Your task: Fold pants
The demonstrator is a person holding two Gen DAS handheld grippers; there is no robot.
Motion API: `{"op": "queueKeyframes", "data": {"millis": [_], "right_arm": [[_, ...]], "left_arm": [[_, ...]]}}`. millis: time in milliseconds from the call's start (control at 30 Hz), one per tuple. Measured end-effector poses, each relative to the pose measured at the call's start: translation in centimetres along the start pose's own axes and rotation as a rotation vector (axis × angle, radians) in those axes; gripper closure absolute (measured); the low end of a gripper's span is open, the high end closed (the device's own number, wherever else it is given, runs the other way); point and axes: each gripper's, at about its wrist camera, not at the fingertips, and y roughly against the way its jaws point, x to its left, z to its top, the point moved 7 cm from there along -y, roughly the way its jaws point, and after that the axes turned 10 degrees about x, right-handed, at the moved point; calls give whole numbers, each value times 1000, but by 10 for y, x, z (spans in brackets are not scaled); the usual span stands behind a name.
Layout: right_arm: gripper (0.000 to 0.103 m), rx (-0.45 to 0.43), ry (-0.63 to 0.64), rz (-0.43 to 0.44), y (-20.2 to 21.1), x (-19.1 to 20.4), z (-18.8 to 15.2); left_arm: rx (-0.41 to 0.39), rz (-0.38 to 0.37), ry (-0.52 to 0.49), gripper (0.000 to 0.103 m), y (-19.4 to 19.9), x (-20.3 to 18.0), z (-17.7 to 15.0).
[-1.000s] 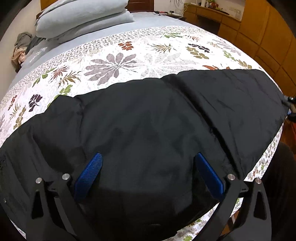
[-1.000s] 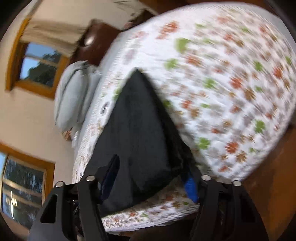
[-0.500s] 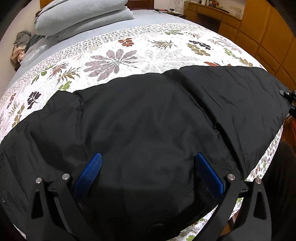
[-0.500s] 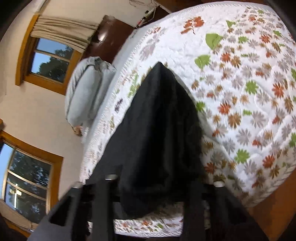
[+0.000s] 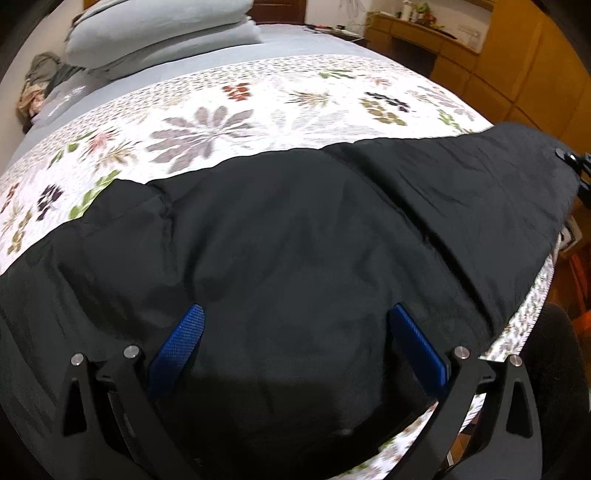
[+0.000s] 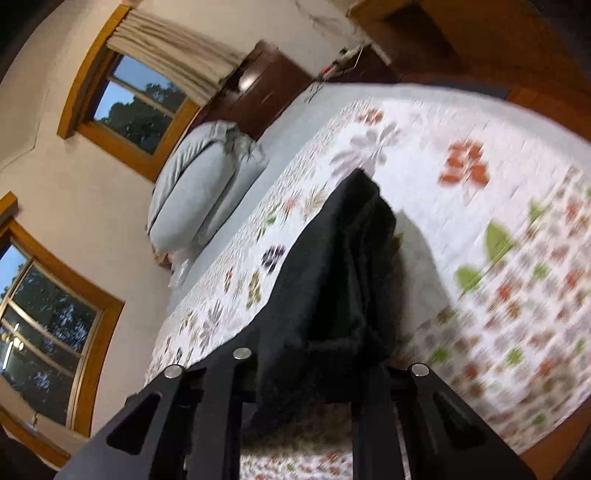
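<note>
The black pants (image 5: 295,236) lie across the near part of the floral bedspread (image 5: 229,110). My left gripper (image 5: 293,332) is open, its blue pads (image 5: 184,332) resting on the cloth near the bed's front edge. In the right wrist view my right gripper (image 6: 314,365) is shut on the end of the black pants (image 6: 340,266) and holds it lifted above the floral bedspread (image 6: 480,229); its pads are hidden under the cloth. The right gripper's tip also shows at the far right of the left wrist view (image 5: 576,162).
Grey pillows (image 5: 162,29) are stacked at the head of the bed, also in the right wrist view (image 6: 199,184). Wooden cabinets (image 5: 517,66) line the right side. Windows (image 6: 133,103) are on the wall. The wooden floor (image 5: 576,273) lies beyond the bed's right edge.
My right gripper closed on the pants' end and raised it off the bed, towards the head end. The left gripper stayed open on the cloth, barely moving.
</note>
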Motion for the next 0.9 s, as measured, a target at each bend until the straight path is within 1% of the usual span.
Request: {"op": "queueKeyframes", "data": {"millis": [33,67,100,133,167,233,333,400,467,533,667,767,900], "right_arm": [[88,-2,-6,-40,0,-8,1],[88,18,-30,-77,-6,-19,3],[88,37,-43,-102,-10,-26,-1],[88,53,-50,-129,-15,-32,-3],[88,59,-51,-142,-18,-37,-5],[88,45,-54,-129,-17,-35,-2],[88,24,-5,-144,-11,-19,0],[88,18,64,-173,-11,2,2],[88,13,153,-176,-9,32,1],[88,13,233,-183,-8,61,-3],[88,39,389,-199,-19,118,-12],[88,63,462,-170,-31,156,-24],[88,100,549,-110,-49,203,-46]], "left_arm": [[1,-7,-14,2,-2,-5,0],[10,-9,-31,2,-6,-10,0],[17,-4,-45,2,-9,-14,-1],[22,19,-57,2,-13,-16,-2],[19,23,-62,2,-13,-16,-2],[18,1,-50,2,-12,-14,-2],[20,-19,-27,2,-6,-8,-2],[16,-12,-13,2,-2,-2,-2],[3,-14,19,2,5,10,-5],[1,11,50,2,9,25,-8],[-16,36,104,2,15,50,-15],[-25,40,122,2,20,59,-17],[-39,43,149,2,32,70,-19]]}}
